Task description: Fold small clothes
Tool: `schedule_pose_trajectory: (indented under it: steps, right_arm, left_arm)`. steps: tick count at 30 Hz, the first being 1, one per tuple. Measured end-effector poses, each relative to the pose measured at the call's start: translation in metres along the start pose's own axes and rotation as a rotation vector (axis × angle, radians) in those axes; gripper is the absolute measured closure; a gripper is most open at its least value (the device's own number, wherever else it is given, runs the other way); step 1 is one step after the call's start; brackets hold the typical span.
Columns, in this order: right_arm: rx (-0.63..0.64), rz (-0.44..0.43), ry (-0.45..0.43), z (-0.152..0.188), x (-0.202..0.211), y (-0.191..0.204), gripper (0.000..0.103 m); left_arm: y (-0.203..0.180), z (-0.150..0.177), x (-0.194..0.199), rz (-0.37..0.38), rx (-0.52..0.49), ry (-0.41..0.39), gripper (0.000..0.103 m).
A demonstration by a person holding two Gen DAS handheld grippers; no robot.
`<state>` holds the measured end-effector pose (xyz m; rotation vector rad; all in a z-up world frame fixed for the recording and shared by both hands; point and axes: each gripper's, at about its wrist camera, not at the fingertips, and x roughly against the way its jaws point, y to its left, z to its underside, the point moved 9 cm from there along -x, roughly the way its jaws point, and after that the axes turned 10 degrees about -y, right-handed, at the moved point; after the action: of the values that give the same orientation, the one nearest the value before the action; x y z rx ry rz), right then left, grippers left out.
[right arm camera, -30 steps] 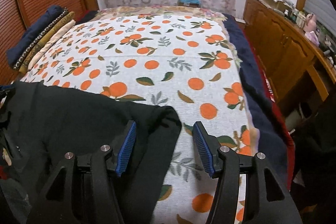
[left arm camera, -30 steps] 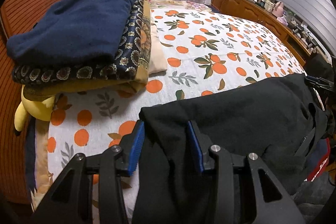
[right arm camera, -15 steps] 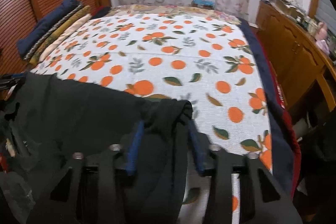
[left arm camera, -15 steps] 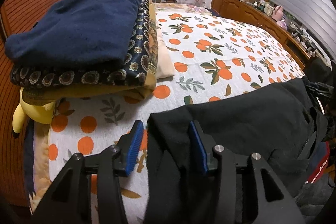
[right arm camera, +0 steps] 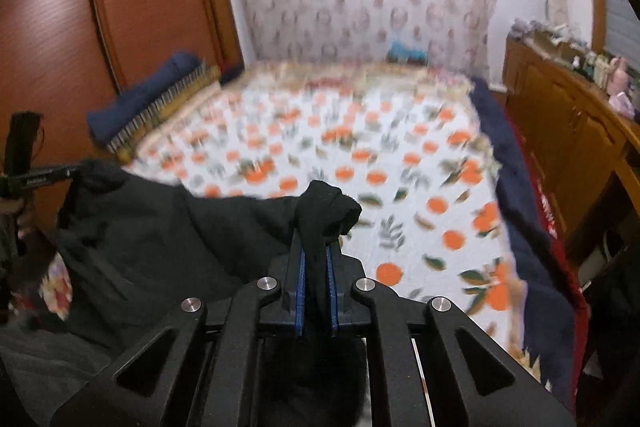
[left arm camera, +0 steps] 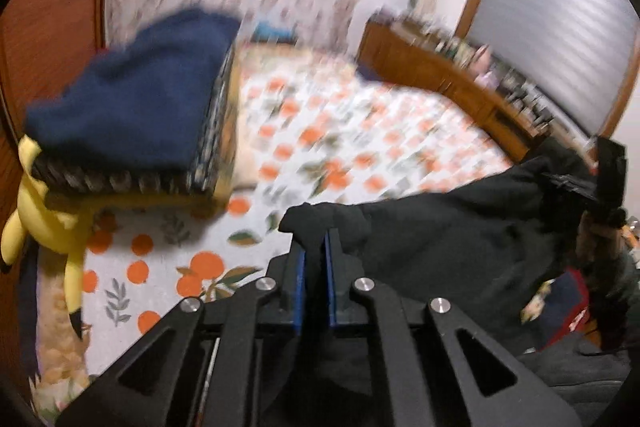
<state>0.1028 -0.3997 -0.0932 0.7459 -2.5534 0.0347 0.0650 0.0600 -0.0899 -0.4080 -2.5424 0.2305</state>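
A black garment (left arm camera: 452, 227) hangs stretched between my two grippers above the near end of the bed. My left gripper (left arm camera: 316, 243) is shut on its left corner, which bunches over the blue pads. My right gripper (right arm camera: 316, 251) is shut on the other corner (right arm camera: 326, 207), pinched between its blue pads. The garment also shows in the right wrist view (right arm camera: 160, 235), sagging down to the left. The right gripper shows at the far right of the left wrist view (left arm camera: 600, 179). Both views are blurred.
The bed has a white sheet with orange fruit print (right arm camera: 360, 155). A stack of folded clothes topped by a navy one (left arm camera: 136, 99) lies at the left, over a yellow plush toy (left arm camera: 48, 219). A wooden dresser (right arm camera: 580, 131) runs along the right.
Both grippers have closed on the garment's corners and lifted it off the bed. The views tilted up and moved fast, blurring the room.
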Motion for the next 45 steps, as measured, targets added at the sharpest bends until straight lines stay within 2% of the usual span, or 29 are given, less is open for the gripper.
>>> schedule_pose_trajectory:
  steps: [7,10,13,23,26,27,31,36,39,41,43,45]
  right_arm:
    - [0.089,0.031,-0.191,-0.061,0.092,0.028,0.098]
    - [0.141,0.083,-0.304,-0.094,0.137,0.031,0.098]
    - [0.147,0.091,-0.39,-0.127,0.176,0.031,0.098]
    - [0.25,0.128,-0.604,-0.227,0.27,0.041,0.098]
    - [0.305,0.173,-0.645,-0.249,0.271,0.044,0.098]
    - [0.324,0.191,-0.644,-0.255,0.265,0.042,0.098]
    - [0.327,0.233,-0.559,-0.274,0.204,0.014,0.098]
    - [0.305,0.316,-0.426,-0.271,0.083,-0.046,0.098]
    - [0.231,0.336,-0.315,-0.246,-0.006,-0.093,0.096]
    - [0.178,0.322,-0.225,-0.224,-0.053,-0.119,0.082]
    - [0.144,0.345,-0.124,-0.198,-0.101,-0.143,0.076]
    - [0.131,0.353,-0.086,-0.18,-0.122,-0.156,0.076]
  left_arm:
    - [-0.063,-0.079,0.086,0.057,-0.093,-0.193,0.099]
    - [-0.087,-0.113,0.133,0.08,-0.137,-0.309,0.099]
    - [-0.105,-0.137,0.162,0.089,-0.173,-0.388,0.099]
    - [-0.114,-0.226,0.232,0.12,-0.189,-0.595,0.099]
    - [-0.109,-0.248,0.232,0.064,-0.217,-0.64,0.099]
    - [-0.104,-0.256,0.222,0.029,-0.232,-0.644,0.099]
    - [-0.078,-0.272,0.161,-0.013,-0.203,-0.591,0.099]
    - [-0.044,-0.267,0.036,-0.054,-0.218,-0.525,0.095]
    - [-0.027,-0.249,-0.058,-0.057,-0.229,-0.384,0.089]
    - [-0.009,-0.231,-0.117,-0.073,-0.232,-0.277,0.084]
    - [0.01,-0.217,-0.157,-0.087,-0.219,-0.194,0.083]
    - [0.021,-0.203,-0.182,-0.108,-0.189,-0.118,0.075]
